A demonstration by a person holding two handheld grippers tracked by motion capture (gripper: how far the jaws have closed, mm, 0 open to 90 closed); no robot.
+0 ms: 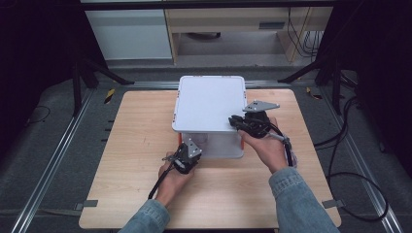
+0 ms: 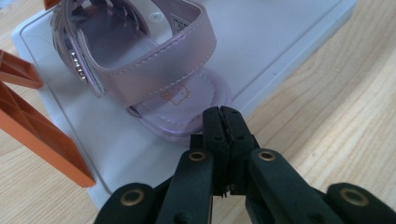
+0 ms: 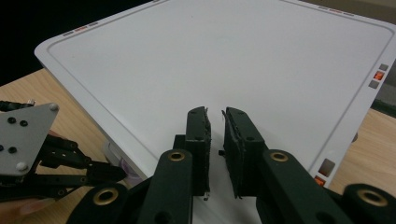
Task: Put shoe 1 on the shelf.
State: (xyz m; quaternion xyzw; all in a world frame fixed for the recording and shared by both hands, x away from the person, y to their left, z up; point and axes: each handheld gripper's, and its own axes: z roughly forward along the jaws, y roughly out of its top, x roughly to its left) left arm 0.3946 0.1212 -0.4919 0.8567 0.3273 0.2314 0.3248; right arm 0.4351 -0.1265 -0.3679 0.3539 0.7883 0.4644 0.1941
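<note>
A pale pink child's sandal (image 2: pixel 154 70) with straps and a small cat print on the insole lies on the lower white tray (image 2: pixel 289 42) of a two-tier stand. My left gripper (image 2: pixel 222 112) is shut, with nothing between its jaws. Its tips sit right at the near end of the sandal's sole; I cannot tell whether they touch it. From above, the left gripper (image 1: pixel 187 154) is at the stand's front left. The right gripper (image 3: pixel 215 116) hovers over the front right edge of the white top panel (image 3: pixel 243 56), its jaws a narrow gap apart with nothing in it. From above, the right gripper (image 1: pixel 234 120) reaches over that panel from the right.
Orange supports (image 2: pixel 37 135) hold the top panel (image 1: pixel 209 102) above the tray at the sandal's left. The stand sits at the back middle of a wooden table (image 1: pixel 141 145). The left gripper (image 3: pixel 116 173) pokes in under the panel's edge. Cables trail from both hands.
</note>
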